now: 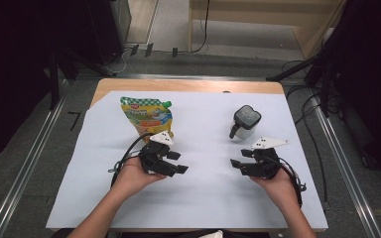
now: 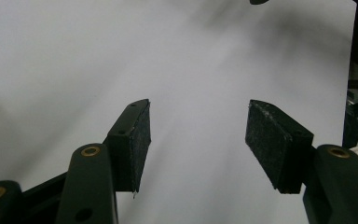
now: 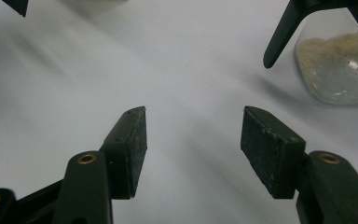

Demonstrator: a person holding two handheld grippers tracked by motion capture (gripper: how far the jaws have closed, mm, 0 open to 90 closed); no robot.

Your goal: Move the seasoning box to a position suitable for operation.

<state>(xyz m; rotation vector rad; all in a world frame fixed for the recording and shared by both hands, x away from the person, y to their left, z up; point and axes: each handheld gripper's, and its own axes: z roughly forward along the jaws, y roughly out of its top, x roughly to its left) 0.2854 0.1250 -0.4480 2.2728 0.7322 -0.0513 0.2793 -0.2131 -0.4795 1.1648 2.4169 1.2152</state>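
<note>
- Left gripper is held low over the white sheet, jaws spread apart with nothing between the pads; released. In the left gripper view the bare sheet is seen between the pads.
- Right gripper is likewise released, jaws parted and empty, held just over the sheet. Bare sheet is seen between its pads in the right gripper view.
- Both grippers are pointed inward toward each other, well apart; judged a ready pose ahead of a reach, nothing grasped yet.
- Refill pouch is laid flat at the far left of the sheet, just beyond the left gripper. Soft flexible film, printed green and yellow, with a green cap at the top corner.
- Glass jar is stood upright at the far right, just beyond the right gripper. Clear rounded glass with a dark lid and a black lever or handle; pale brown granules are seen inside.
- Placement is judged one item per hand: pouch for the left, jar for the right.
- Pads are flat, dark, roughly textured blocks, likely for friction.
- Wooden table edge is seen beyond the smooth matte sheet.
</note>
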